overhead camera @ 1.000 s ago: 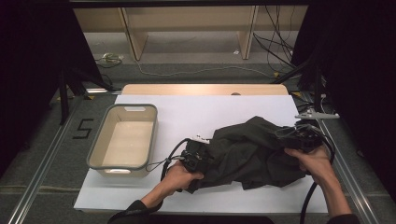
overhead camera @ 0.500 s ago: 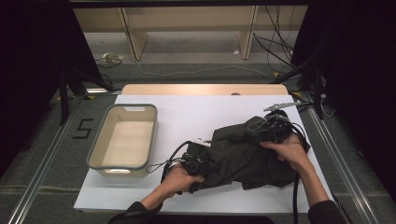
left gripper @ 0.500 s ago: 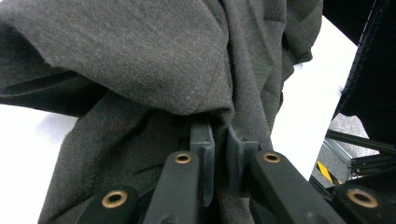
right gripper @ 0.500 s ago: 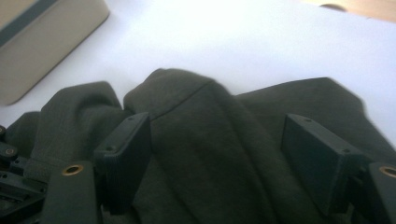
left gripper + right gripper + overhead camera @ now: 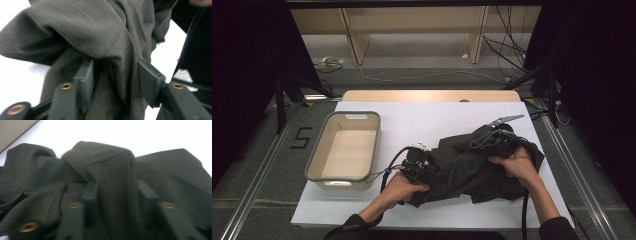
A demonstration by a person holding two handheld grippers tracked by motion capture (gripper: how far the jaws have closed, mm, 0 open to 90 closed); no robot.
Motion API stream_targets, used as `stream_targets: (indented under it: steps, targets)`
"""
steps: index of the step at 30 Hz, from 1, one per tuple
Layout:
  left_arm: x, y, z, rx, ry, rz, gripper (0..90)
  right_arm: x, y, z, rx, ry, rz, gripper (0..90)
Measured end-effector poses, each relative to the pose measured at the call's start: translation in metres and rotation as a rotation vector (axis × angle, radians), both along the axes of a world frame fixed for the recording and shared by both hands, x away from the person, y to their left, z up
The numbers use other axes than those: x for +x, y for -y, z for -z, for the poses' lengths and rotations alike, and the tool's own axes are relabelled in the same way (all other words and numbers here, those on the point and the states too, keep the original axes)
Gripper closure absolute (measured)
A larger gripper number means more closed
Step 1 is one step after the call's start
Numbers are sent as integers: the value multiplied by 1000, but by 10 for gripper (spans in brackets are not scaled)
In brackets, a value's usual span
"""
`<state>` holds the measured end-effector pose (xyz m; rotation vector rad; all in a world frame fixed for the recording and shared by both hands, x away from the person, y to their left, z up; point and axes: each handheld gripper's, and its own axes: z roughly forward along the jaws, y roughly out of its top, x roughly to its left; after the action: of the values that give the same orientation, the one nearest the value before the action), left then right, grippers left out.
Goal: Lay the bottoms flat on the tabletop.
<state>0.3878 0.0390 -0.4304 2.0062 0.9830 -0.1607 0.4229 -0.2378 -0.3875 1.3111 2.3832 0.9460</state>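
A dark grey-green garment lies crumpled on the white table top, right of centre. My left gripper is at the garment's left edge, and a bunch of cloth runs between its two jaws. My right gripper sits on the garment's upper right part. Its jaws clamp a raised fold of the cloth, which stands up between them. In both gripper views, left gripper and right gripper, the jaws press against fabric on both sides.
An empty beige bin stands at the left of the table. A wooden strip runs along the far edge. Cables trail from both grippers. A "5" mark is on the floor left of the table.
My right gripper has moved left from the table's right edge, pulling the garment's right part over toward the middle. The left gripper has stayed almost still.
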Motion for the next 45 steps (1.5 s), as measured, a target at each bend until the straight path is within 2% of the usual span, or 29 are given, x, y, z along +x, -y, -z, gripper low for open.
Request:
stream_targets:
  steps: [2, 3, 4, 5, 6, 7, 10, 11, 14, 15, 16, 18, 19, 24, 27, 33, 36, 38, 41, 45]
  targets:
    - [2, 1, -2, -19, 3, -9, 536, 0, 0, -3, 0, 9, -6, 786]
    - [2, 3, -3, -7, 22, -8, 677, 0, 1, -8, -1, 26, -3, 818]
    - [2, 3, -3, -7, 22, -8, 771, 0, 1, -8, -1, 26, -3, 818]
    - [2, 3, -5, -3, 36, -11, 771, 0, 2, -11, 4, 37, -1, 825]
    - [3, 2, -7, -9, 40, -16, 827, 1, 3, -15, 9, 44, 6, 829]
    - [4, 0, -9, -19, 43, -27, 844, 2, 5, -19, 14, 56, 10, 832]
    - [8, -11, -20, -40, 65, -59, 857, 7, 10, -33, 29, 90, 39, 836]
    - [9, -14, -24, -49, 70, -72, 857, 7, 10, -33, 29, 90, 39, 836]
    - [13, -25, -35, -64, 100, -97, 859, 13, 23, -48, 61, 130, 98, 840]
    - [13, -28, -39, -65, 110, -105, 859, 13, 23, -48, 61, 130, 98, 840]
    - [14, -31, -42, -72, 117, -119, 860, 17, 34, -57, 87, 156, 145, 841]
    - [20, -44, -48, -62, 132, -163, 860, 20, 48, -66, 127, 173, 200, 840]
    - [22, -48, -48, -77, 130, -185, 860, 21, 55, -70, 142, 176, 221, 840]
    - [29, -62, -53, -85, 138, -233, 860, 21, 78, -79, 163, 195, 284, 839]
    - [33, -68, -57, -87, 148, -258, 860, 22, 83, -80, 167, 200, 306, 838]
    - [43, -75, -65, -122, 162, -323, 860, 25, 92, -80, 177, 200, 344, 836]
    - [49, -74, -62, -112, 156, -338, 859, 26, 93, -76, 174, 197, 359, 833]
    - [55, -73, -53, -109, 126, -362, 857, 28, 93, -70, 159, 188, 370, 831]
    - [58, -73, -53, -114, 122, -369, 857, 30, 96, -66, 156, 179, 376, 831]
    - [62, -72, -58, -132, 136, -374, 856, 31, 100, -64, 166, 177, 390, 828]
